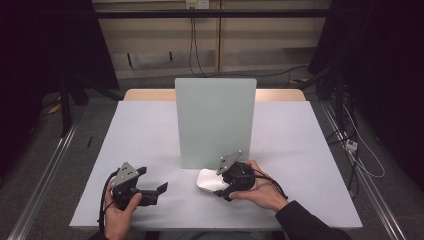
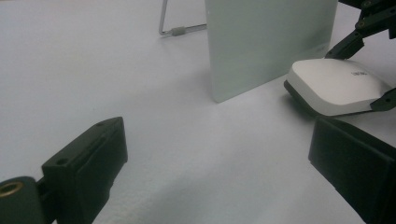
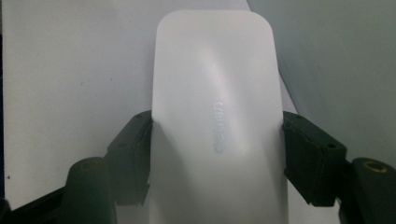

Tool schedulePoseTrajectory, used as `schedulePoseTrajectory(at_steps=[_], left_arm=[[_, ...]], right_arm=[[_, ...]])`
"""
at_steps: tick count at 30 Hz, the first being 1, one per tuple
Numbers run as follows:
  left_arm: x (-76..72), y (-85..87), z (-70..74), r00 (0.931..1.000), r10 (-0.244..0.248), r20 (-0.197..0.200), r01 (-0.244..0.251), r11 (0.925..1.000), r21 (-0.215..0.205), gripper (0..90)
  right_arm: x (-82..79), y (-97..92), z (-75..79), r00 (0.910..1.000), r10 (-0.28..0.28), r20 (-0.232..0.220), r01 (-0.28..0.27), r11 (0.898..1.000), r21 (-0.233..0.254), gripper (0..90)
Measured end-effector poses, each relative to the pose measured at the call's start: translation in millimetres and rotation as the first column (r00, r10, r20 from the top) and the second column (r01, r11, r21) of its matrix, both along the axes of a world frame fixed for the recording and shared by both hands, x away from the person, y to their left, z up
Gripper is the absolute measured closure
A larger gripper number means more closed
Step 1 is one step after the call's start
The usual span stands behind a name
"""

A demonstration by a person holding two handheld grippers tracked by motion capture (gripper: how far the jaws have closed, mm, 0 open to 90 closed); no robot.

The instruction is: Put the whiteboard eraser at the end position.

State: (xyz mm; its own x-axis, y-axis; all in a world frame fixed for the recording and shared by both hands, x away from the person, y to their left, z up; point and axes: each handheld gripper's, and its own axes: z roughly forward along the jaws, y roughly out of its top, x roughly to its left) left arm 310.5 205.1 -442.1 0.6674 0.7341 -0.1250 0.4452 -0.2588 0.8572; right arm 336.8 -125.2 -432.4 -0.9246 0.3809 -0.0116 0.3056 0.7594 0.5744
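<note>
R tongs (image 3: 217, 154): pinching flat white rounded plastic device (image 3: 215, 112) by long sides | device on worktop (image 1: 150, 130), just before upright pale-green board (image 1: 215, 120), long axis straight ahead of R tongs | L tongs (image 1: 152, 187): spread, empty, well apart.

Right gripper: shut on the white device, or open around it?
Shut on it: the right gripper has a jaw pressed against each long side of the white device.
</note>
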Motion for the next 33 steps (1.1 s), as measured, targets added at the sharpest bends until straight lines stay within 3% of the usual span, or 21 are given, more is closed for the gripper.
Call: schedulePoseTrajectory(at_steps=[33], left_arm=[[0.1, 0.0, -0.3, 1.0000, 0.002, -0.003, -0.002, 1.0000, -0.002, 4.4]], right_arm=[[2.4, 2.0, -6.8, 0.9997, -0.017, -0.019, 0.018, 1.000, 0.013, 30.9]])
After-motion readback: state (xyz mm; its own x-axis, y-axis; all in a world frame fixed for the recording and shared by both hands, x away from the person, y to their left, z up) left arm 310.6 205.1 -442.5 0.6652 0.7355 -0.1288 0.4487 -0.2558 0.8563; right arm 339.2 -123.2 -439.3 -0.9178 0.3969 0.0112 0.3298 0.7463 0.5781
